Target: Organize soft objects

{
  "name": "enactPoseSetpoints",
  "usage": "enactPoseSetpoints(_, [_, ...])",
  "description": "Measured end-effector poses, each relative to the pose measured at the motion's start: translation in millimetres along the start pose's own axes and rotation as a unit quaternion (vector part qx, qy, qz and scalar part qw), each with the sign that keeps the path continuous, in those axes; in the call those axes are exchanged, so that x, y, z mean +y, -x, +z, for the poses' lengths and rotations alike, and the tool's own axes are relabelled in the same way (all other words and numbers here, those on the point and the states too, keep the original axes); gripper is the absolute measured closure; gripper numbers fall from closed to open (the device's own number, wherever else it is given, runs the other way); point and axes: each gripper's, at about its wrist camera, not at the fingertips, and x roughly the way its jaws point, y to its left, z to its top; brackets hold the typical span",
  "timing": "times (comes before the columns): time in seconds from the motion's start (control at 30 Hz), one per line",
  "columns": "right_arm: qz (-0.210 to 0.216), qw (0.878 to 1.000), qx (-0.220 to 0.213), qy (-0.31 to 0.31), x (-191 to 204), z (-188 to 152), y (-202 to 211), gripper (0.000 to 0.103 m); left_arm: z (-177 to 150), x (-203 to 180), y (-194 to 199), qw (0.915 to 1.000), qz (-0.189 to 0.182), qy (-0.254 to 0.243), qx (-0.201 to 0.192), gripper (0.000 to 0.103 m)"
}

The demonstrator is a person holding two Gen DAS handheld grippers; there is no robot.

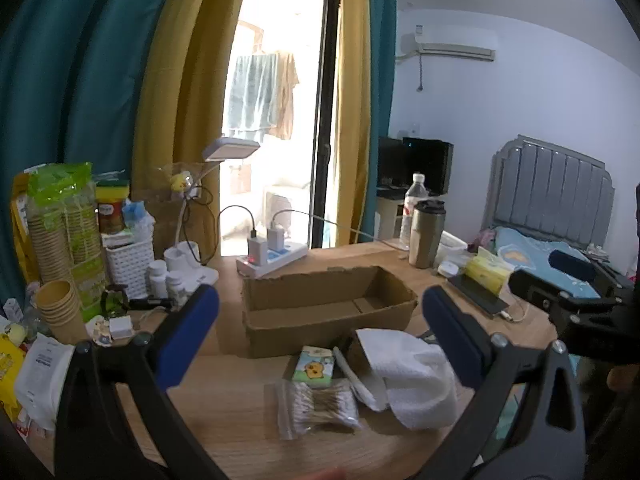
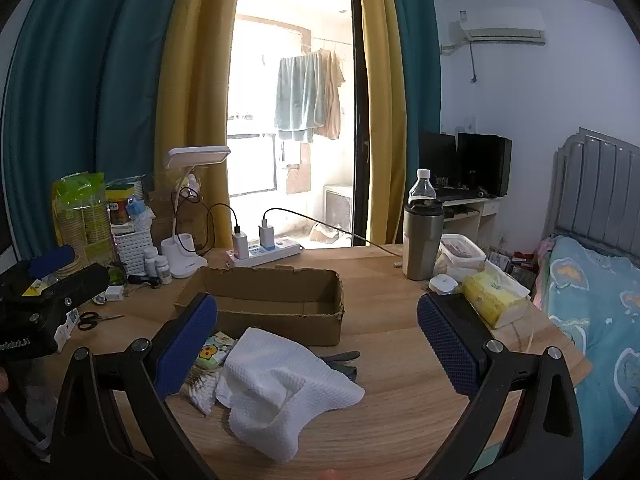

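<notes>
A crumpled white cloth [image 2: 280,388] lies on the wooden table [image 2: 400,400], just in front of an open cardboard box [image 2: 260,284]. To the left of the cloth are a small cartoon-printed tissue packet [image 1: 314,364] and a clear bag of cotton swabs [image 1: 316,404]. My left gripper [image 1: 320,293] hovers open above these, nothing between its blue pads. My right gripper [image 2: 316,300] is also open and empty, with the cloth below and between its fingers. A dark tool [image 2: 340,360] is partly hidden under the cloth.
A yellow tissue pack [image 2: 494,300], a steel tumbler [image 2: 422,240] and a water bottle [image 2: 422,184] stand at the right. A power strip [image 2: 268,250] and desk lamp [image 2: 182,256] are behind the box. Scissors [image 2: 94,319], paper cups [image 1: 60,312] and jars crowd the left. A bed [image 2: 592,300] is beyond the right edge.
</notes>
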Motion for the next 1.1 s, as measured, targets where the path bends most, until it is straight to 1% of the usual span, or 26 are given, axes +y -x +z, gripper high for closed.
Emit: enactPoseSetpoints(1.1, [0.004,1.000,0.001,-0.006,3.6,0.0,-0.3,0.001,-3.3,-2.9,2.6,1.0000,0.000,0.004,-0.001,0.000])
